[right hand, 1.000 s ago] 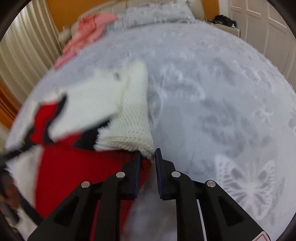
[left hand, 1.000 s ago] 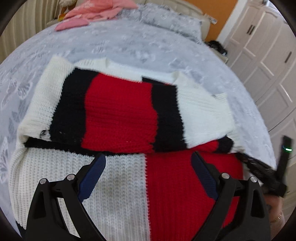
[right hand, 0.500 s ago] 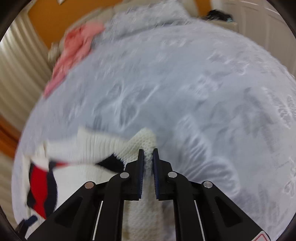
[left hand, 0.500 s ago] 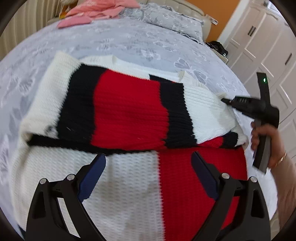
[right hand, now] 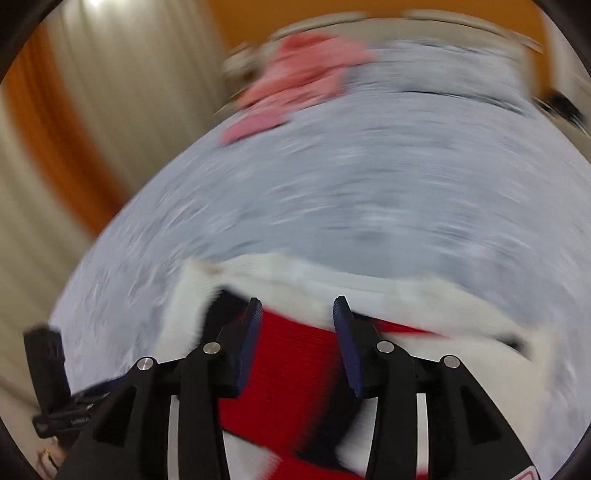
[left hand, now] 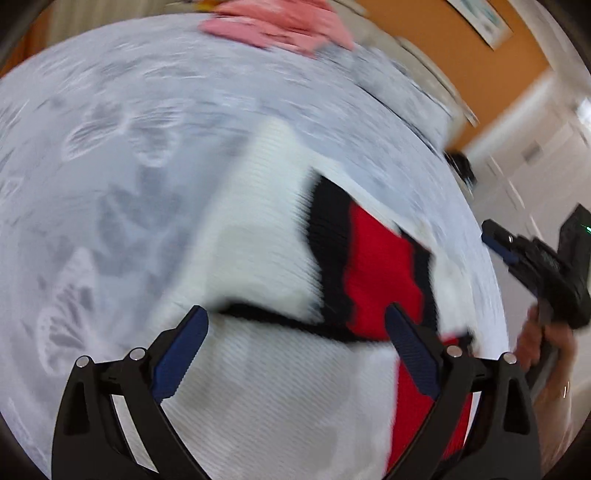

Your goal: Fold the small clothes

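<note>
The sweater (left hand: 295, 387) lies on the bed (left hand: 110, 184), its sleeve already folded across the body, well short of the pink clothes (left hand: 280, 22) near the headboard. The left gripper (left hand: 295, 328) hangs over the sweater with fingers spread wide, holding nothing. The right gripper (right hand: 297, 310), half a second ago pinched on the white cuff, is now parted and empty above the red panel. Probably next: grasp the hem and fold it up over the sleeve.
</note>
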Demonstrator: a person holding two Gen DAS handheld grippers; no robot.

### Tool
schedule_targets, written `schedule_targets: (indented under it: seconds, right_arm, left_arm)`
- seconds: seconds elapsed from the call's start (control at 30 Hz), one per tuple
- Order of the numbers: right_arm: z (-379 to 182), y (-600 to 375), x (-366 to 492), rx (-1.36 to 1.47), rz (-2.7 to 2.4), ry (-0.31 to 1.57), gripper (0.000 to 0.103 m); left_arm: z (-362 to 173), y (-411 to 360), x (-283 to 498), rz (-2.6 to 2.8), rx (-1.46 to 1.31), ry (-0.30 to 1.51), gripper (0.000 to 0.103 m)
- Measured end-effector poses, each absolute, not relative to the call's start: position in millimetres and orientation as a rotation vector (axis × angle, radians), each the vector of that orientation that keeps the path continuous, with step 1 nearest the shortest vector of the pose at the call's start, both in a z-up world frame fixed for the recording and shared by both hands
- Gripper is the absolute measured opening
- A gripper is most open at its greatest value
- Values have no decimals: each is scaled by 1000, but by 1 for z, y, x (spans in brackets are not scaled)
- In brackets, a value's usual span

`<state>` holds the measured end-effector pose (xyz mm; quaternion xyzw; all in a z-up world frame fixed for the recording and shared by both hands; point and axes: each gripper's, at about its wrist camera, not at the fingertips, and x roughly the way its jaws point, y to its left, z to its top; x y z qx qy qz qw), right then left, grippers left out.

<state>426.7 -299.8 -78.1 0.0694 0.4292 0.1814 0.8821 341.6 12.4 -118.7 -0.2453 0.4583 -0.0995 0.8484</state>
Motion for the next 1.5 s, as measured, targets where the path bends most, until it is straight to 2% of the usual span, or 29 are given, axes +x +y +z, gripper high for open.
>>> schedule_targets:
  seconds: [0.03,0.17,0.23,0.33,0.4,0.47,0.53,0.67,0.7,0.73,0.8,0.83,0.87,0.9,0.93,1.13,1.2,1.23,1.3,1.37,1.4,1.47,1.5]
  right_arm:
    - [-87,-261,441,97,404,924,40]
    - [-114,-174,469,9,454,998,43]
    - [-127,-140,477,-75,457,1024,44]
    - [-119,-137,488,-64,436,1000,44]
    - [-104,-156,482,25,444,962,44]
    - [-93,-172,472,52,405,932,44]
    - [-83,-210,451,92,319,901,45]
    - [-89,-325,392,201,29,880,52]
    - [-97,-361,374,199,-76,892,52]
    - [-105,-380,366,188,-135,920,52]
    - [-121,-410,356,165,-220,975,52]
    - [-128,-421,353,155,-243,989,51]
    - [-133,-426,353,167,-241,1003,47]
    - [-139,-427,355,205,-208,1018,8]
    - [-145,-426,359,282,-121,1047,2]
    - [-101,-408,336,297,-7,881,0]
    - [-112,-421,332,243,-71,918,1]
    - [-122,-430,332,225,-119,958,8]
    - [-137,-450,332,326,-154,999,13]
    - [-140,-453,338,370,-139,999,23]
    - [-145,-449,344,357,-147,1014,34]
    - [-158,-445,353,358,-135,1033,37]
    - [-161,-443,352,363,-133,1035,30]
  left_arm:
    - [-126,25,349,-192,-576,949,90]
    - [-147,53,369,-190,-714,970,28]
    - [-151,64,369,-211,-750,956,18]
    - [-150,72,361,-254,-798,976,16]
    - [-136,72,342,-330,-839,970,23]
    - [-129,70,327,-359,-864,956,66]
    - [-129,63,322,-359,-869,947,74]
    - [-156,39,344,-327,-863,1015,74]
    - [-161,36,350,-315,-873,1016,72]
    - [-160,35,352,-297,-865,998,67]
    - [-161,32,360,-329,-885,996,43]
    - [-165,31,363,-365,-929,1010,22]
    - [-171,30,369,-374,-992,1045,15]
    - [-178,32,370,-358,-1046,1063,12]
    - [-180,33,370,-331,-1063,1062,9]
    - [-136,56,356,-242,-911,937,8]
    - [-133,68,352,-195,-873,922,8]
    - [-139,70,353,-175,-859,948,9]
    - [-156,64,356,-181,-870,1030,9]
    - [-166,61,353,-201,-909,1060,10]
    - [-166,59,352,-204,-903,1057,10]
    - [-162,54,349,-202,-879,1041,21]
    - [-161,52,351,-198,-875,1038,24]
